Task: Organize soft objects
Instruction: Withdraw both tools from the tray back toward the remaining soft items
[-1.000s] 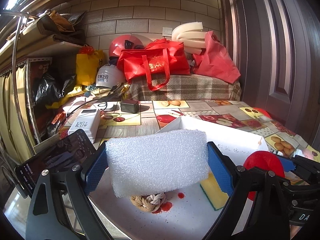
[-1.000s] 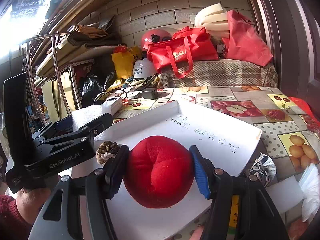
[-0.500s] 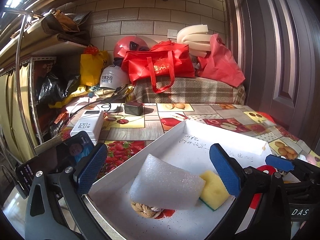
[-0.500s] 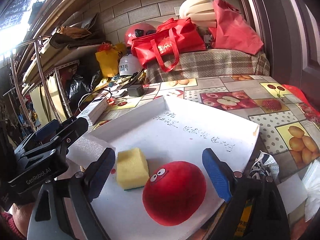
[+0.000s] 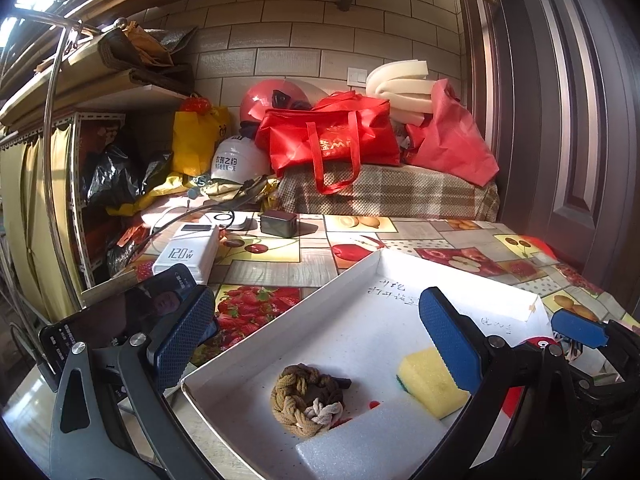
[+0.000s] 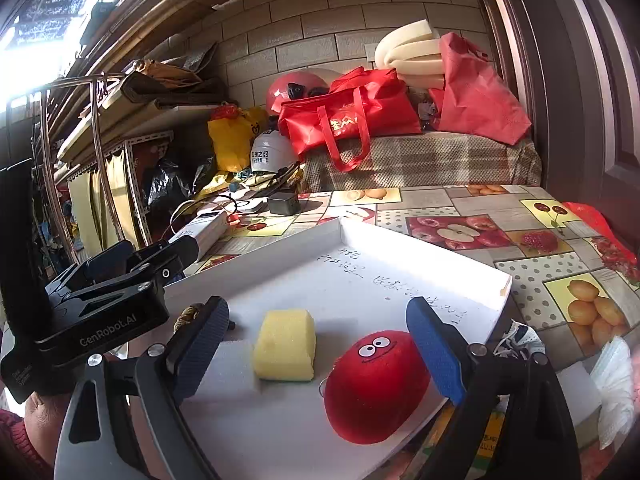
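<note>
A: The tray [image 5: 280,332] looks like matt white card; the block [image 5: 372,446] is grainy white foam; the sponge [image 6: 285,345] porous yellow.

B: The ball [image 6: 374,388] is fuzzy red plush; the ring [image 5: 306,398] braided rope; the tablecloth [image 6: 532,236] glossy printed plastic.

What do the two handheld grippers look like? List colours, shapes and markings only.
Left gripper: black angular metal frame with silver bolts and two flat blue textured pads. The right wrist view shows white "GenRobot.AI" lettering on its body. Right gripper: same black frame, bolts and blue pads. A dark red sleeve shows at the lower left.
</note>
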Available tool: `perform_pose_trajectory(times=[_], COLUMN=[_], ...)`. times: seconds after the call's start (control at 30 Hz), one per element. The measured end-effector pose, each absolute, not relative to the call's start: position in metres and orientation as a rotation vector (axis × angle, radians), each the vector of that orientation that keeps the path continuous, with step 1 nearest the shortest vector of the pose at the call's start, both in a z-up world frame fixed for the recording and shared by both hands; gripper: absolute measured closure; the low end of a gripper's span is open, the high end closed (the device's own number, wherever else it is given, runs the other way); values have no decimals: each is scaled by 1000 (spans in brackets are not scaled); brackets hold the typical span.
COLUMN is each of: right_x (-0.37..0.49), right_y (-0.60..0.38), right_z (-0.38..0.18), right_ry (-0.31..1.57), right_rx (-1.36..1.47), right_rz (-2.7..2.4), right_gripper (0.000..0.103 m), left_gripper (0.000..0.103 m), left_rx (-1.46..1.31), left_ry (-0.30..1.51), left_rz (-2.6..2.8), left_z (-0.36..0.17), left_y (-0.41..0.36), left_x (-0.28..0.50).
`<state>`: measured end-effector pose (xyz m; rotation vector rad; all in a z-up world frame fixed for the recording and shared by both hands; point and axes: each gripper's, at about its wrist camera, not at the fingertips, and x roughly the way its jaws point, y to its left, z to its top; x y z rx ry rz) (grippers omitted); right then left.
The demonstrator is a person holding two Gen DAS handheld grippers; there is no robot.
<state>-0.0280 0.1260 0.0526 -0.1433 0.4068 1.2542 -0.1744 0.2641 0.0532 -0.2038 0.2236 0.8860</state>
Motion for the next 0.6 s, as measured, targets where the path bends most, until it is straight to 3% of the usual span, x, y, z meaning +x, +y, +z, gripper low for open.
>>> perform_pose_trajectory(times=[0.6], right_x=[-32], right_y=[93], right_z=[52], right_ry=[407], right_rx=[-120], right_rz=[1286], right_gripper=[12], left_gripper=[0], left_rx=[-142], left_ry=[246], left_rz=[871], left_z=[52], left_y=[247], left_x=[-167])
